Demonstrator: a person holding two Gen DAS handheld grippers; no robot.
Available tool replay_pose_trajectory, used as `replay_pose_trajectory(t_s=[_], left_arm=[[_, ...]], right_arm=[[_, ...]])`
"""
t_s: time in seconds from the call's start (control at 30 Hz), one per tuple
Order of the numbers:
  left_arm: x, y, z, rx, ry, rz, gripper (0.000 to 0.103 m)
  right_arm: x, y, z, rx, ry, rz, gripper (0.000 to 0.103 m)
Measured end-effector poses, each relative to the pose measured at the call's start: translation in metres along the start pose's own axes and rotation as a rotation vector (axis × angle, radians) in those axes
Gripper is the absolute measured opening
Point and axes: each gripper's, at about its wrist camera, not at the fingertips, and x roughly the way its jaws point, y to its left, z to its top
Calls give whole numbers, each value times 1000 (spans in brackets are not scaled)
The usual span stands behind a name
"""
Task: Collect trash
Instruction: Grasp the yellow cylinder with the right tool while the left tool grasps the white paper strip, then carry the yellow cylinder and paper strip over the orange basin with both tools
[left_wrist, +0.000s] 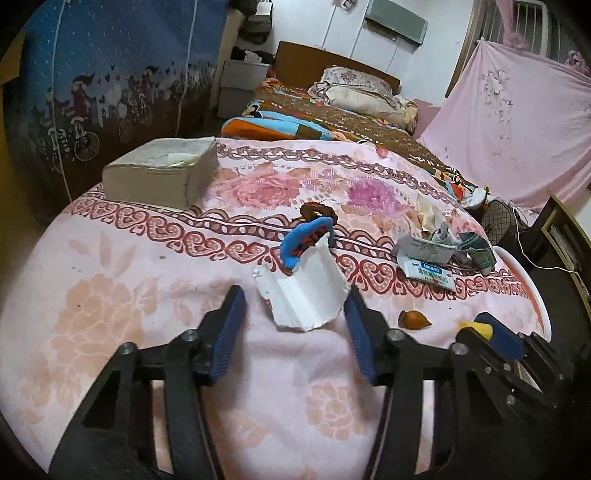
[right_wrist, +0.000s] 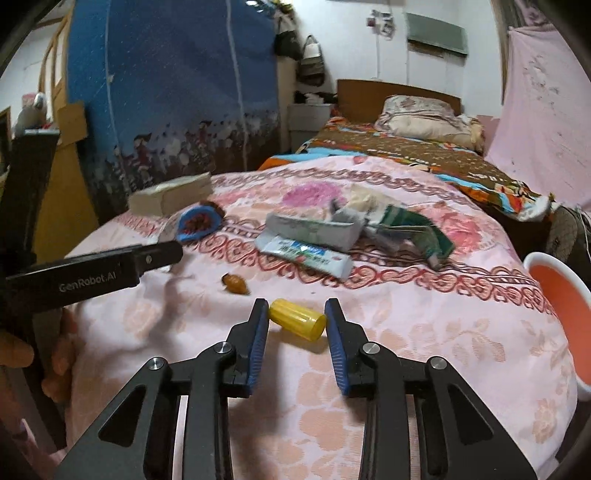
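Bedroom setting: a pink floral bedspread (left_wrist: 110, 295) covers the work surface, with a second bed (left_wrist: 332, 107) behind it. Landmark: the tissue box (left_wrist: 162, 173) at the far left of the bedspread. Right of and nearer than the box lies a blue wrapper (left_wrist: 301, 240), and nearer again a torn white carton piece (left_wrist: 303, 291). The left gripper (left_wrist: 295, 314) brackets the carton piece; its right pad touches the carton edge, the left pad stands clear, so the jaws are released, not clamped. Far right of the box lies a pile of packaging, including a toothpaste box (right_wrist: 306, 254). A brown scrap (right_wrist: 233, 283) lies nearer than the pile. The right gripper (right_wrist: 297, 319) has both pads against a yellow cap (right_wrist: 297, 319), grasping it. An orange basin (right_wrist: 561, 314) sits at the right edge.
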Motion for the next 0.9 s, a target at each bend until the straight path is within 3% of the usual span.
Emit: replay_pose_trajectory(t_s=[0.2,0.33,0.57,0.9], left_arm=[[-1,3,-3,-13,1,-4,10],[-5,0,-8,0,-13,-12,0],[-30,-12,-22,64,-154,-10,0],[-75,-36,-29,129,-388,-54,0]], right_arm=[[0,-3,1,15,-7,10,29],[-1,-5,0,29,-18,20,29],[-13,-3,-7,15,-94,12,29],[-47,-17,-10,55,-302,47,29]])
